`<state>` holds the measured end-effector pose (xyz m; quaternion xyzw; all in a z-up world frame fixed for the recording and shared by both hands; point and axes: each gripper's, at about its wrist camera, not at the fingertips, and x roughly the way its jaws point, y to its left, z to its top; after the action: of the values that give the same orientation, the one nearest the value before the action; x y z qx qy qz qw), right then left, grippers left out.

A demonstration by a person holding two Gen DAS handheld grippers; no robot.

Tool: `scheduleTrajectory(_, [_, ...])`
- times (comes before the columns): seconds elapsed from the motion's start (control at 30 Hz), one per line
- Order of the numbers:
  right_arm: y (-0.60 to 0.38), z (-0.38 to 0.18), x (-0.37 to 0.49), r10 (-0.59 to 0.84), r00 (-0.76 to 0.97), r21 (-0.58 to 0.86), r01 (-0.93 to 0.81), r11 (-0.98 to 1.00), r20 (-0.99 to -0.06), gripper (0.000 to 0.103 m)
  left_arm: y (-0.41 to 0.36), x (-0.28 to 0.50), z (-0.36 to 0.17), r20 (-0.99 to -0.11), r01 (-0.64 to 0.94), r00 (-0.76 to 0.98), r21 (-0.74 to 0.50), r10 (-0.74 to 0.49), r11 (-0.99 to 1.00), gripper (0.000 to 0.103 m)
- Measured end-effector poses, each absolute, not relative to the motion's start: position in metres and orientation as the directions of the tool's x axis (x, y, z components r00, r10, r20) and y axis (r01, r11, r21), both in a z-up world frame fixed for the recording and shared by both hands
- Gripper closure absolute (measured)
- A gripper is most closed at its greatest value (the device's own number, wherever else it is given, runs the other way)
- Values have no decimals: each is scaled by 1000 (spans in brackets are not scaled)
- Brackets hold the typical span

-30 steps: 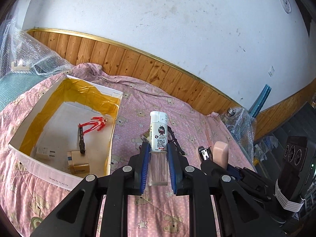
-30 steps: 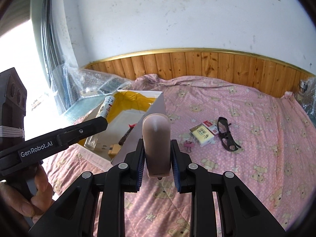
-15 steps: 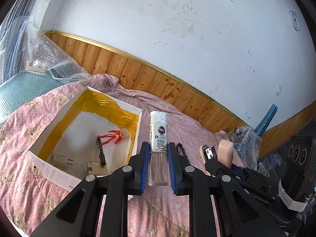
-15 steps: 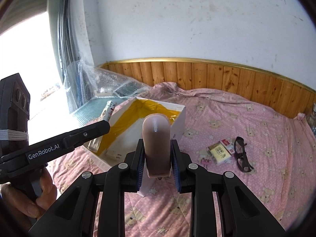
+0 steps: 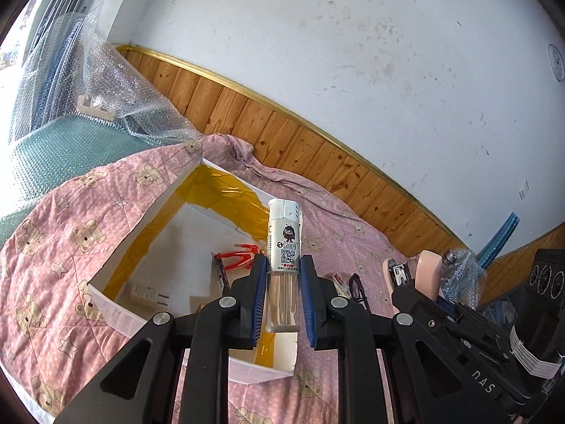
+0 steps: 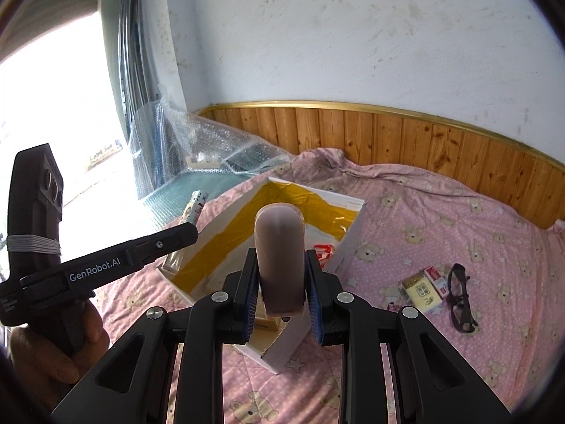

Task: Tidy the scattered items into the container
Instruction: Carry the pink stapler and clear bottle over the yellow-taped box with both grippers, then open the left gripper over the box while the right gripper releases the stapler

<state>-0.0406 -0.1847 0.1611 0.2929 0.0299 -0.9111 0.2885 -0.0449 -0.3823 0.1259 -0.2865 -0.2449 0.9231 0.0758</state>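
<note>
I am holding the left gripper (image 5: 282,293) over the near edge of the box (image 5: 116,312), its blue pads clamping a lighter (image 5: 284,247) that is standing upright between them. Inside the box a red figure (image 5: 236,258) is lying on the white floor. To the right, my right gripper (image 6: 280,291) is squeezing a pink stapler (image 6: 280,258) upright, just above the box's near corner. Farther right, a cigarette pack (image 6: 422,289) and glasses (image 6: 459,296) are lying side by side on the pink quilt (image 6: 476,247).
</note>
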Motion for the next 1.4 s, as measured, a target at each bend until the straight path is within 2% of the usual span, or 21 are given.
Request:
scheduleTrajectory(0.9, [-276, 120, -140, -551, -520, 174, 605, -777, -653, 77, -433, -127, 89, -584, 83, -760, -522, 285, -849, 83])
scheduleTrajectory(1.4, [-326, 94, -211, -506, -469, 164, 596, -786, -723, 77, -451, -172, 62, -660, 148, -701, -507, 272, -849, 83])
